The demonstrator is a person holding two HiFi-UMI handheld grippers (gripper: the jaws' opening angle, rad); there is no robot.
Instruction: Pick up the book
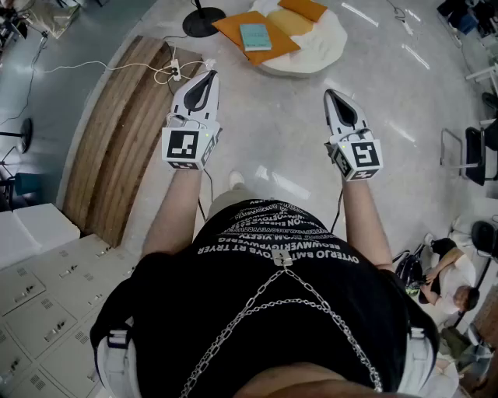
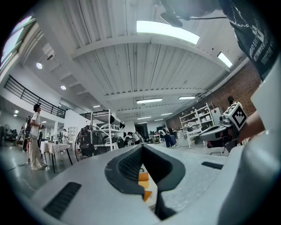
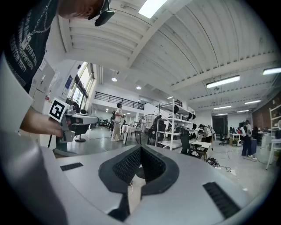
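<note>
Teal book (image 1: 254,36) flat on orange pad (image 1: 232,28) atop white flr cushion (image 1: 323,48).

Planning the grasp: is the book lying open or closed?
Closed: the teal book lies flat on an orange pad, only its cover showing.

Book (image 1: 254,36) cover print too small to read, orange pad (image 1: 304,8) cut by top edge

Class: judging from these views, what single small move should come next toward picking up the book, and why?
Probably carry the left gripper forward toward the teal book. The book lies on an orange pad well beyond it, and both it and the right gripper are shut and empty.
</note>
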